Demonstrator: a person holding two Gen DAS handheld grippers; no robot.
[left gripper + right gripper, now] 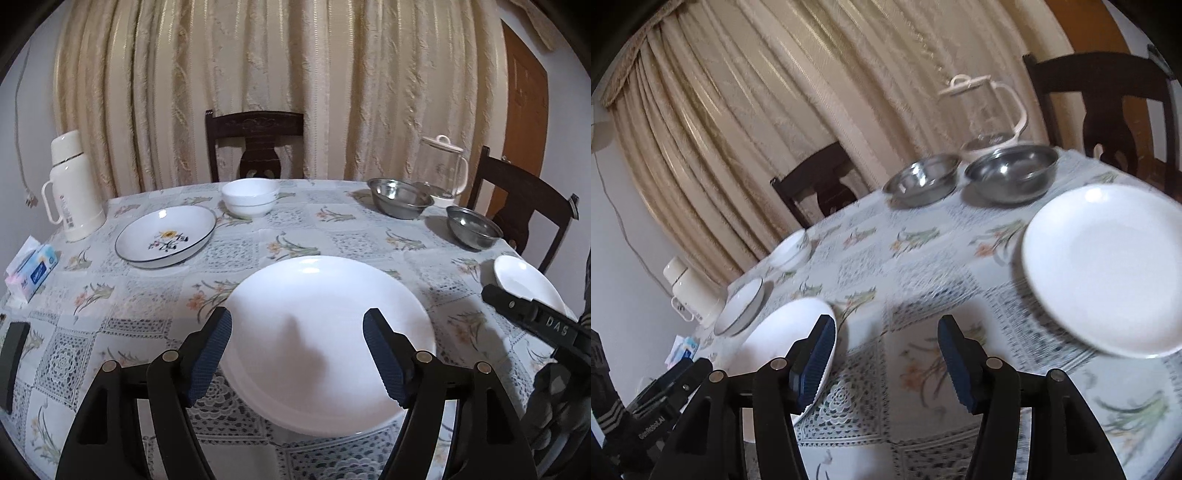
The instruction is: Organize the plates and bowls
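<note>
**Both grippers spread wide, nothing held**

Left gripper (297, 350) parted wide over large white plate (325, 295) at near table (110, 332) edge. Right gripper (886, 354) equally wide above bare cloth, between that plate and second white plate (1108, 273). Steel bowls (1010, 173) side by side at far edge.

Plain white large plate (325, 339) in front, plain white small plate (1108, 269) at the right. White flower plate (166, 236) with thin dark rim and yellow-and-pink flower print in the middle. White stacked bowls (250, 199). Two shiny grey steel bowls (400, 197). Pale tablecloth (295, 236) in squares of blue-grey lace pattern and orange-green flowers. Cream flask (72, 184). Clear glass jug (441, 166) with cream lid. Blue-and-pink tissue pack (31, 271). Beige curtain (258, 74) with woven stripes. Dark brown chairs (255, 144). Dark blue ribbed pads (210, 354) on black gripper fingers.
</note>
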